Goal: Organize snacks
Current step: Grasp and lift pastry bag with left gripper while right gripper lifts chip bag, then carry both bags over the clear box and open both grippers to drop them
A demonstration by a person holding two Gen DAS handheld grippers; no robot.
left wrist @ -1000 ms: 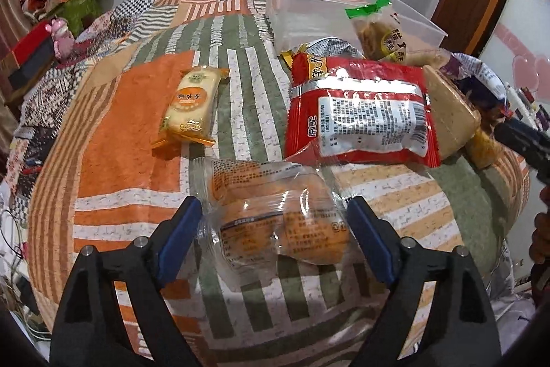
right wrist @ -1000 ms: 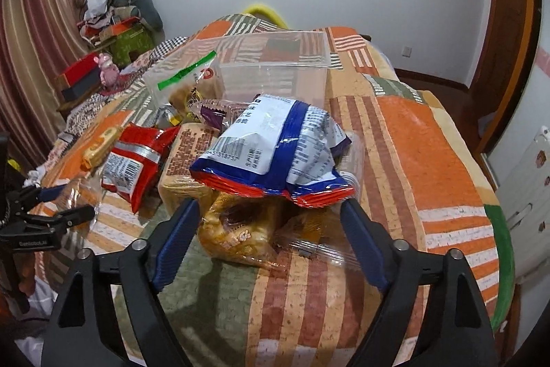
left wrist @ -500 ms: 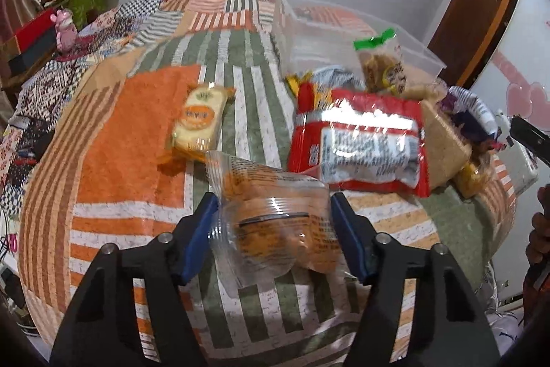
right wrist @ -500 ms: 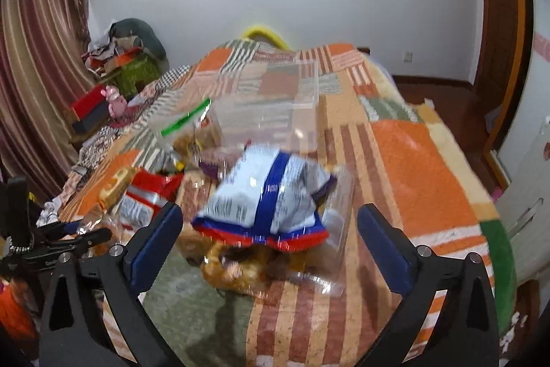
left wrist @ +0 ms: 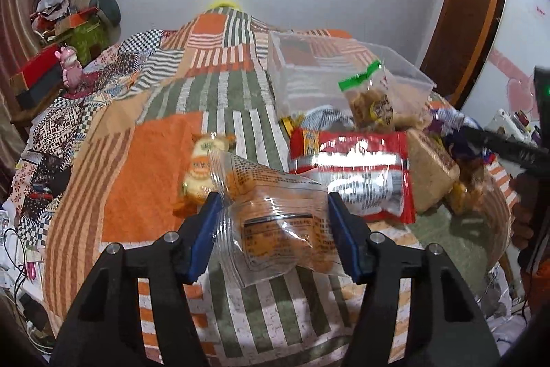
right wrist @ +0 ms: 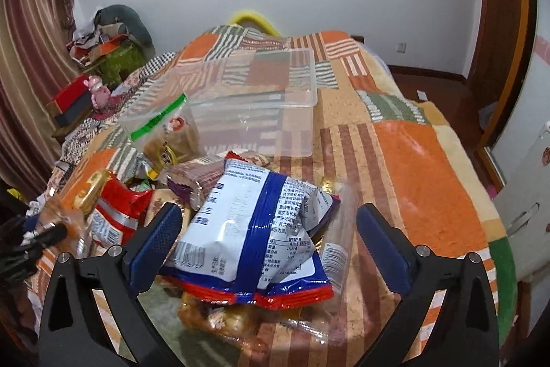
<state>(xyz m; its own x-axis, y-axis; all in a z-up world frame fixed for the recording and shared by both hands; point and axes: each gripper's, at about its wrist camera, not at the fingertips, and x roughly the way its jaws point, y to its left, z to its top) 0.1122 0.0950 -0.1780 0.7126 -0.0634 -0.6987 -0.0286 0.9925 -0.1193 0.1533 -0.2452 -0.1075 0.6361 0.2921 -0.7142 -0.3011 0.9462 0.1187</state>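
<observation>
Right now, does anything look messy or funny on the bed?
Yes. The snacks sit in a jumbled heap beside the clear plastic bin, not in it. The blue and white bag lies tilted on top of other packets. The left gripper holds a clear bag of orange snacks off the blanket.

left gripper (left wrist: 275, 222) clamped, raised (blue pads pressing inward); right gripper (right wrist: 270, 239) spread wide, hovering.

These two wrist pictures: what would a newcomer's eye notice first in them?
In the left wrist view, the left gripper has its jaws shut on a clear plastic bag of orange snacks, raised above the striped patchwork blanket. In the right wrist view, a white and blue foil snack packet tops the pile between the open right gripper jaws. Behind stands an empty clear plastic box.
</observation>
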